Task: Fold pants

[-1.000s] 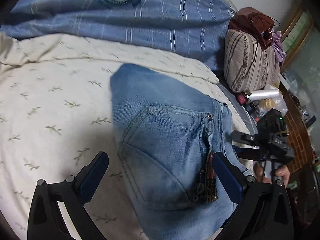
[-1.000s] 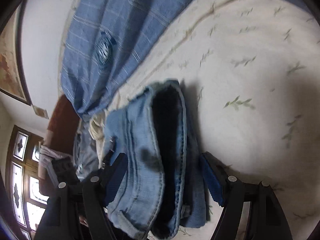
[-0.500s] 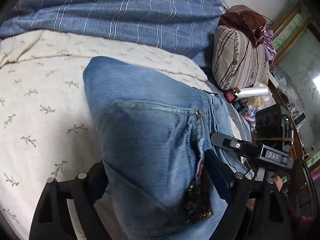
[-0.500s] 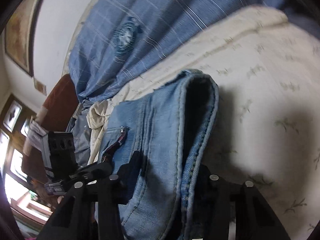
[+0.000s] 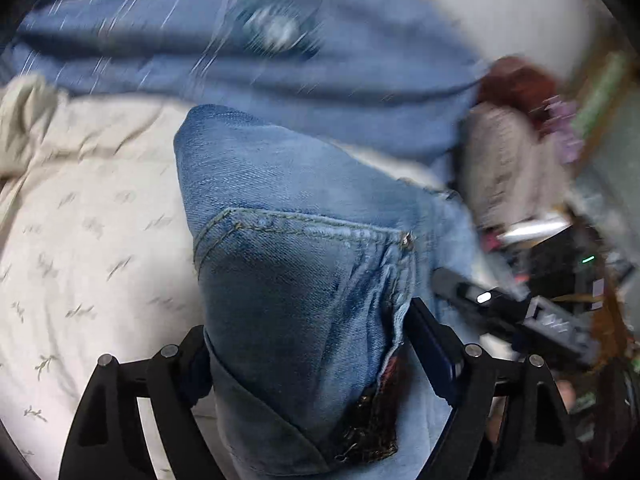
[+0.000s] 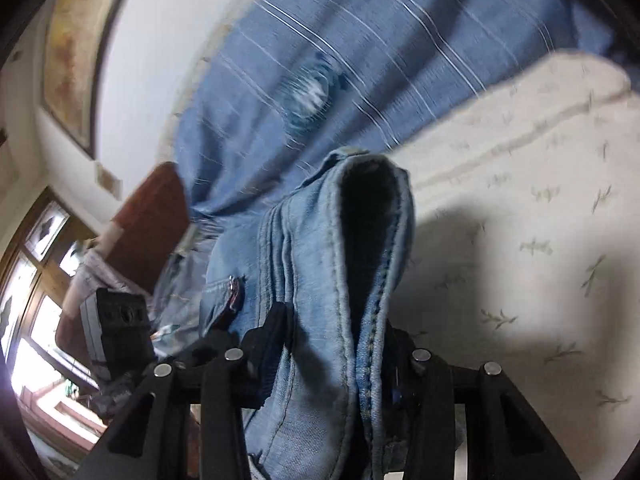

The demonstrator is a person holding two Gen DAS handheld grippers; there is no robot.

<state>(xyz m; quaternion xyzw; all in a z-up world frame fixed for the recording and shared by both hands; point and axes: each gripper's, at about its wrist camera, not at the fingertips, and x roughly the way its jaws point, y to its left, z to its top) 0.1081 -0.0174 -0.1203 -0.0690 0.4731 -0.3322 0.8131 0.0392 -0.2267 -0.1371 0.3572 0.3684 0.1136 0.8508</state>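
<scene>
Plainly, both grippers clamp the jeans (image 5: 288,280) above the leaf-print sheet (image 5: 80,240). The left gripper (image 5: 308,344), jaws wide, pinches the back-pocket bundle; its view alone shows that pocket. The right gripper (image 6: 336,344), having just narrowed, squeezes the folded seam edge (image 6: 372,300) ahead, the hollow fold showing only there.

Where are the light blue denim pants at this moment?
In both wrist views the light blue denim pants are clamped between both grippers, raised above the cream leaf-patterned bedsheet, before the blue striped blanket.

The pants (image 5: 288,280) lie on the bedsheet (image 5: 92,240), a blanket (image 5: 240,52) behind them.
</scene>
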